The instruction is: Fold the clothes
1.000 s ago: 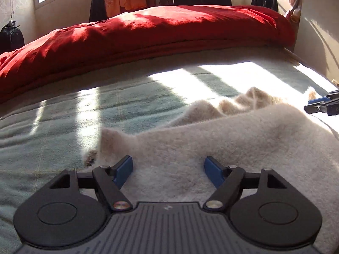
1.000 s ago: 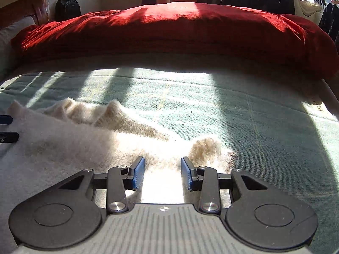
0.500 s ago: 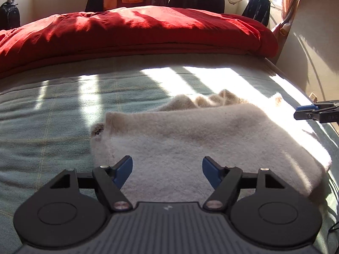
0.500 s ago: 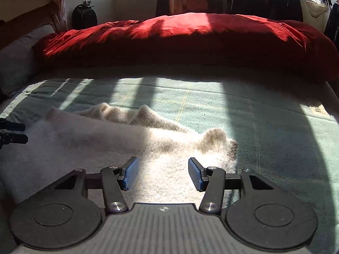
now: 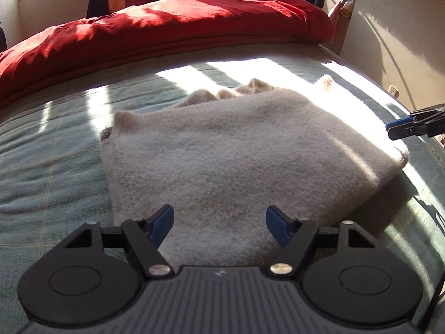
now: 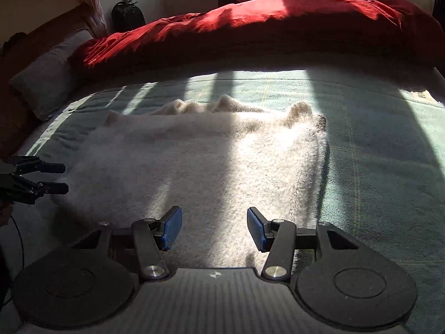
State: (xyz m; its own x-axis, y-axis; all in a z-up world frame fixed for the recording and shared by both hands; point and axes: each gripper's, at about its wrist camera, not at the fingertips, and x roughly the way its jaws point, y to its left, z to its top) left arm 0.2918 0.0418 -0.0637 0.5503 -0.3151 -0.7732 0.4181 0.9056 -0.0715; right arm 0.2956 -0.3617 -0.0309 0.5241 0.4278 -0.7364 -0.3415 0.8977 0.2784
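The cream fleece garment (image 5: 236, 161) lies folded over on the bed (image 5: 50, 172), directly ahead of both grippers, its ragged back layers bunched at the far edge. The left gripper (image 5: 219, 224) and right gripper (image 6: 214, 228) hover above its near edge, jaws spread wide and holding nothing. The thick pile looks springy, so the top layer could slide or spring apart if only one layer is pinched. The red duvet (image 5: 167, 27) lies well beyond.
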